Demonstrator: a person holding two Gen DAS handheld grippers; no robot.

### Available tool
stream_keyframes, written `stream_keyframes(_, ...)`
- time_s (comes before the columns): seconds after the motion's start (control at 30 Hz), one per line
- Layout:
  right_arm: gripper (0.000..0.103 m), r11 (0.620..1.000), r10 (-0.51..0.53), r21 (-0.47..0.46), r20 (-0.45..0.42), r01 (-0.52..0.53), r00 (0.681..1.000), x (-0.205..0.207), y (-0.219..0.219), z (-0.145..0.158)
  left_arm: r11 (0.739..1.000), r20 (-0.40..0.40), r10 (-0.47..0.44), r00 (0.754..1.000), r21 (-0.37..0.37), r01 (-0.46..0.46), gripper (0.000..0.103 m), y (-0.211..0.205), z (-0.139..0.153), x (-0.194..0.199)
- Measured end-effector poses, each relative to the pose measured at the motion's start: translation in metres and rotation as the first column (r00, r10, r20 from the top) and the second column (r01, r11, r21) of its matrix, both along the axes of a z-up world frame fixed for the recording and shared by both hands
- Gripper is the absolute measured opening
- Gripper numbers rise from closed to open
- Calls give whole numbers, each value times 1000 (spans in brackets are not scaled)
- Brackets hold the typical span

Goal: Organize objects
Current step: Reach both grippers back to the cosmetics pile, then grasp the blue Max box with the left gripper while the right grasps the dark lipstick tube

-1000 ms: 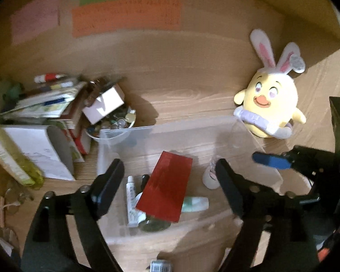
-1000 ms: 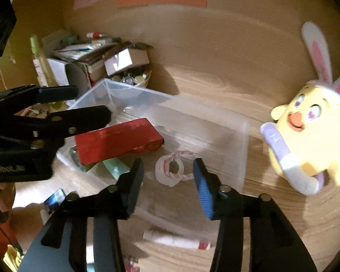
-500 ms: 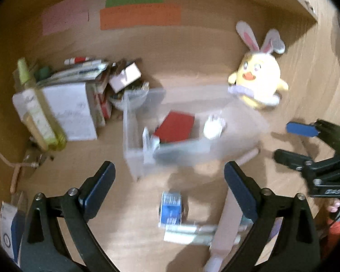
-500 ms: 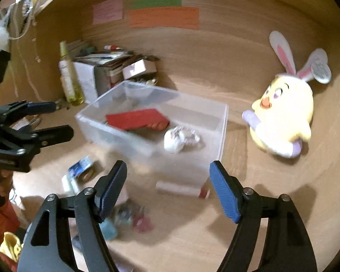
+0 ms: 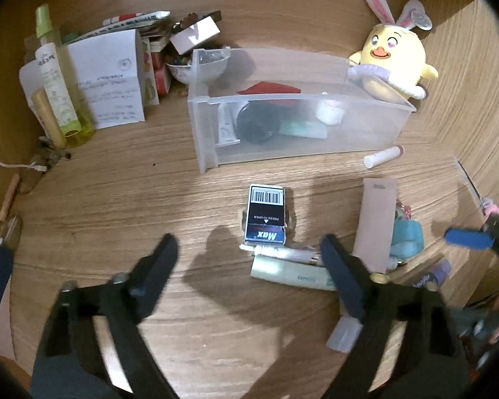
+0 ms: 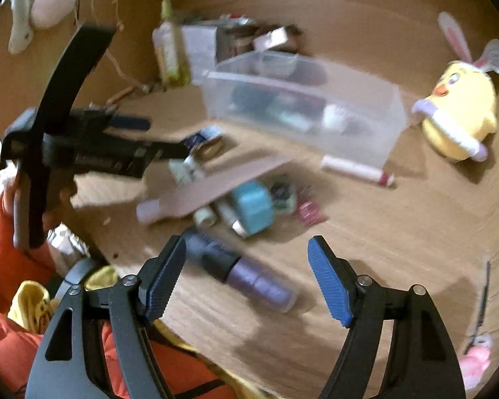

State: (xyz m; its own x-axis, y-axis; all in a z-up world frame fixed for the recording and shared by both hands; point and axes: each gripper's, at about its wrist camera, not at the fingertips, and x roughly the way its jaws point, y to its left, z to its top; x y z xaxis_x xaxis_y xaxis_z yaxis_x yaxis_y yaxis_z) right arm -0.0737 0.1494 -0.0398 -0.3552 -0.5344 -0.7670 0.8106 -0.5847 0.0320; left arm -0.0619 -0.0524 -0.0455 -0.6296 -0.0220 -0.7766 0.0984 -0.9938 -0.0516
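Note:
A clear plastic bin (image 5: 213, 153) (image 6: 376, 133) stands on the wooden desk and holds a red box (image 5: 269, 88), a white tube, a black round thing and a white roll. In front of it lie a staples box (image 5: 266, 214), a pink card (image 5: 377, 219), a teal item (image 5: 407, 236) (image 6: 252, 206), tubes (image 5: 292, 274) and a white stick (image 5: 382, 157) (image 6: 356, 169). My left gripper (image 5: 249, 256) is open and empty, above the desk just short of the staples box. My right gripper (image 6: 246, 266) is open and empty over a purple-and-black tube (image 6: 243, 272).
A yellow bunny plush (image 5: 396, 63) (image 6: 459, 113) sits right of the bin. A green bottle (image 5: 55, 79), papers, boxes and a bowl (image 5: 199, 66) crowd the back left. A cable lies at the far left. A small pink thing (image 6: 475, 362) lies at the right.
Both grippers have pulled back from the bin toward the desk's front and opened wider. The loose pile in front of the bin has come into view.

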Motion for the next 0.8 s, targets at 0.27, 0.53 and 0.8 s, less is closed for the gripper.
stream_keyframes(0.27, 53, 999, 1, 33, 24, -2, 1000, -8, -6, -13, 1000, 28, -11, 1000, 23, 10, 56, -5, -7, -30)
stream_keyframes(0.53, 24, 999, -44, 14, 26, 44, 999, -13, 13, -12, 992, 42, -54, 998, 120, 49, 35, -11, -13, -39)
stream_keyframes(0.8, 24, 993, -111, -48, 9, 112, 994, -18, 33, 1, 995, 13, -26, 1000, 94, 24, 27, -13, -6, -34)
